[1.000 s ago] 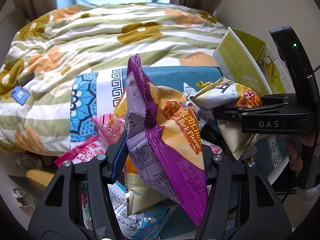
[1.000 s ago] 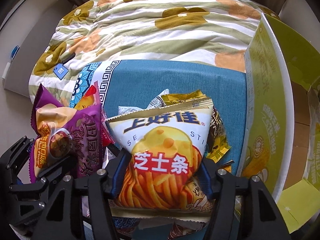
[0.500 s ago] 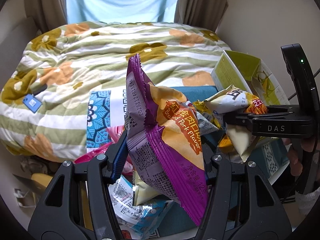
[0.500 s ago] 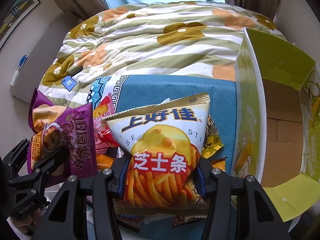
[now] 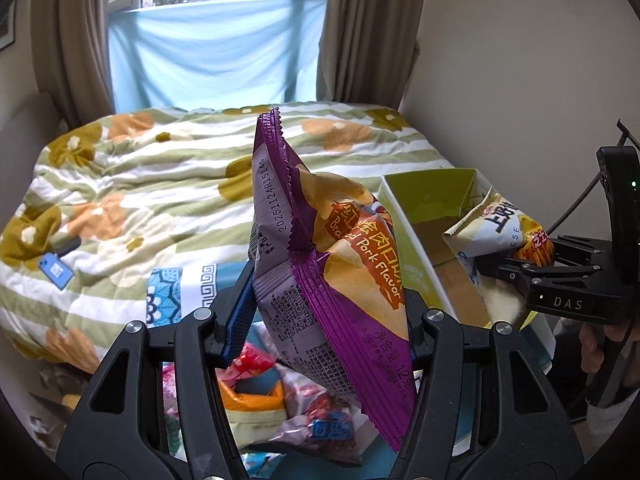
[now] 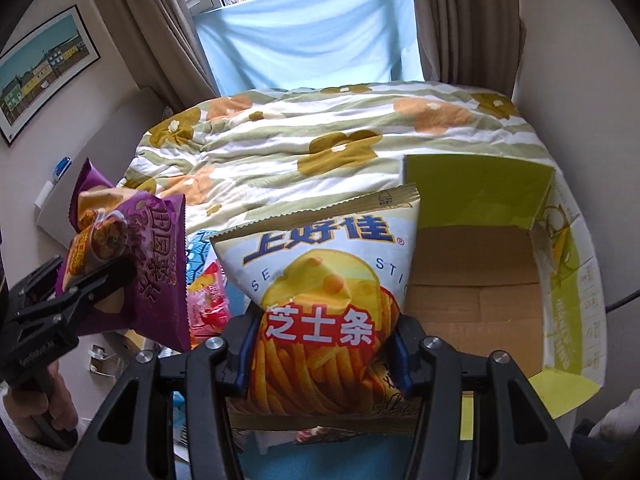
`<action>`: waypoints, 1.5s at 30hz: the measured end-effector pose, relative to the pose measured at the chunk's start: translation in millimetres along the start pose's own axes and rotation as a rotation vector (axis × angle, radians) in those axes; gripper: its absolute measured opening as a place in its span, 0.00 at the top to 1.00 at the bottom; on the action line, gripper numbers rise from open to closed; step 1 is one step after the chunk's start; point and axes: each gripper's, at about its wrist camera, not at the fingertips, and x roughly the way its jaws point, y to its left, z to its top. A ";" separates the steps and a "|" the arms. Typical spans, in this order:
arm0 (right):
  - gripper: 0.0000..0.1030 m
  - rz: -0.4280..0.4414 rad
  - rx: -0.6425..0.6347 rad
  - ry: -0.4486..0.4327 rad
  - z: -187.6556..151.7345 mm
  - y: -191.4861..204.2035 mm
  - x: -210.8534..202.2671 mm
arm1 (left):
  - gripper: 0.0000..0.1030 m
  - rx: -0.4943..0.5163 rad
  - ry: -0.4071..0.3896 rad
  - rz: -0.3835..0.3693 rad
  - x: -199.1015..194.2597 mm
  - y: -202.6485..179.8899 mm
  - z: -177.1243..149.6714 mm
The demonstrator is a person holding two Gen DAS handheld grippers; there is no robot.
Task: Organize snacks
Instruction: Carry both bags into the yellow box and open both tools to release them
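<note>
My left gripper (image 5: 328,312) is shut on a purple pork-flavour chip bag (image 5: 340,264), which hangs upright in the air above the snack pile (image 5: 312,420). The right gripper (image 6: 324,344) is shut on a white and yellow cheese-stick bag (image 6: 324,280), held up beside the open yellow-green cardboard box (image 6: 472,192). In the left wrist view the right gripper (image 5: 516,264) holds its bag (image 5: 496,228) over the box's near wall (image 5: 416,248). The right wrist view shows the left gripper (image 6: 108,280) with the purple bag (image 6: 144,264) at the left.
Several loose snack packs (image 6: 208,304) lie on a blue patterned cloth (image 5: 180,288) below the grippers. Behind is a bed with a flowered striped quilt (image 5: 160,184), then curtains and a window. The box's inside (image 6: 480,280) is bare cardboard. A hand (image 6: 52,400) grips the left tool.
Both grippers have risen with their bags off the pile, and the views have tilted up to show the window. The box now lies open just right of the cheese-stick bag.
</note>
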 end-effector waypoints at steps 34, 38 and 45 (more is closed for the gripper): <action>0.53 0.030 0.064 0.092 58.9 -257.0 44.1 | 0.00 -0.043 0.245 0.146 241.3 -187.3 58.7; 0.53 0.019 0.059 0.106 58.7 -254.8 52.2 | 0.00 -0.063 0.242 0.144 221.7 -176.8 49.8; 0.53 -0.008 0.043 0.097 69.0 -241.4 65.7 | 0.00 -0.076 0.205 0.143 188.7 -161.7 43.9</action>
